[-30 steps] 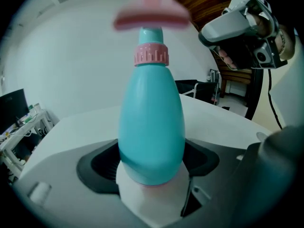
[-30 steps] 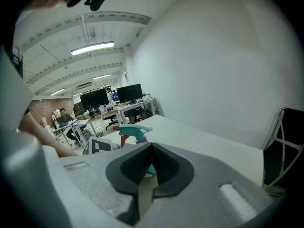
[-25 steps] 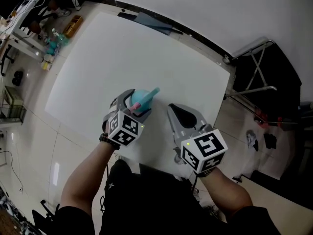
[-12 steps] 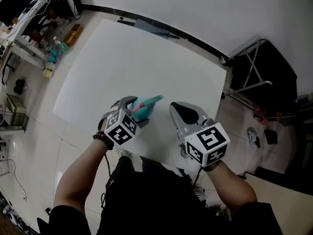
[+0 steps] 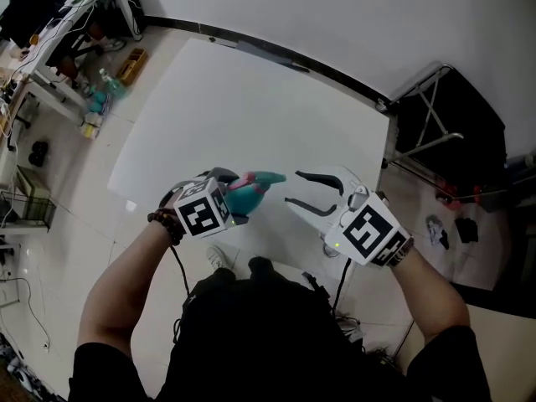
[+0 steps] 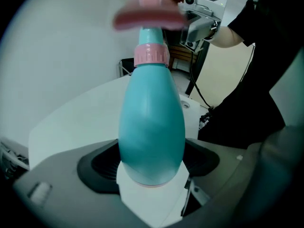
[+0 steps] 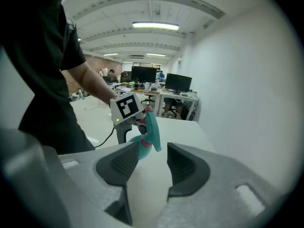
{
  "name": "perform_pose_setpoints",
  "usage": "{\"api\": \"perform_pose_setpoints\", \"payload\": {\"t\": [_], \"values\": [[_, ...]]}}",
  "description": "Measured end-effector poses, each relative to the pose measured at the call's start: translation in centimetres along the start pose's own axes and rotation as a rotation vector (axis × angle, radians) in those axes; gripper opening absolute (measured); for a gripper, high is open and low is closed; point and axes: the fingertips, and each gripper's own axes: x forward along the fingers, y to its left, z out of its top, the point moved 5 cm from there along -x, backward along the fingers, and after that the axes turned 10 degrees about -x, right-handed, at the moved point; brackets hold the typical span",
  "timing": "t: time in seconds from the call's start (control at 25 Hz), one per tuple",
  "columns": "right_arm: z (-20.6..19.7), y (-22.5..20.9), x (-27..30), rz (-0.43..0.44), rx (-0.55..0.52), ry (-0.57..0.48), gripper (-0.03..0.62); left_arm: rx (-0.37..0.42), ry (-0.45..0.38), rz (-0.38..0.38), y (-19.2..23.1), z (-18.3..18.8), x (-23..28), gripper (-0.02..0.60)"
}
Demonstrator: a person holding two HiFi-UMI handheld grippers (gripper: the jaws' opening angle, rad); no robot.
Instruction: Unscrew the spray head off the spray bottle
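- While we hold a gripper in each hand over the near part of the white table [image 5: 251, 99], the left gripper [image 5: 228, 194] is clamped on the rounded lower body of the teal spray bottle [image 5: 243, 199].
- Left gripper view: the bottle [image 6: 152, 122] rises straight out from between the dark pads [image 6: 102, 163], with its base seated deep in the gripper's pale throat. The pink collar [image 6: 151, 55] and the blurred pink part of the spray head [image 6: 148, 14] lie at the far end.
- Head view: we see the bottle tilted, its spray head [image 5: 266, 177] pointing across toward the right gripper [image 5: 295, 188]. The two are near each other but apart.
- Right gripper: its jaws have just been opening. They now stand moderately apart, and we find nothing between them.
- Right gripper view: the spray head [image 7: 151, 127] shows beyond the gap between the jaws of the right gripper [image 7: 153, 167] and touches neither jaw. The left gripper's marker cube [image 7: 125, 106] sits just behind it.
- The spray head sits on the bottle's neck with the collar in place.
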Motion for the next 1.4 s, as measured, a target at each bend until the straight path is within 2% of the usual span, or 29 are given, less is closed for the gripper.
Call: {"api": "perform_pose_setpoints", "payload": {"t": [0.32,0.48,0.6,0.96,1.08,1.24,1.4], "values": [[2.7,2.0,2.0,0.162,-0.267,0.095,0.190,0.124,0.112,0.002,-1.4,-1.3,-2.0,0.422],[3.3,4.4,3.3,0.252,-0.437,0.137,0.192,0.174,0.190,-0.044,-2.6,-2.3,-2.9,0.422],[3.4,5.7,4.0,0.298,-0.508,0.148,0.192,0.200,0.223,-0.070,-3.2,-2.6,-3.4,0.422],[4.1,7.1,4.6,0.332,-0.578,0.151,0.186,0.238,0.249,-0.097,-4.2,-2.8,-4.1,0.422],[4.2,7.2,4.6,0.323,-0.569,0.137,0.132,0.248,0.244,-0.088,-4.4,-2.8,-4.1,0.422],[4.1,6.8,4.6,0.313,-0.500,0.130,0.124,0.257,0.238,-0.054,-4.1,-2.7,-4.2,0.422],[3.9,5.9,4.7,0.300,-0.333,0.116,0.124,0.256,0.220,-0.006,-3.6,-2.3,-4.3,0.420]]}}
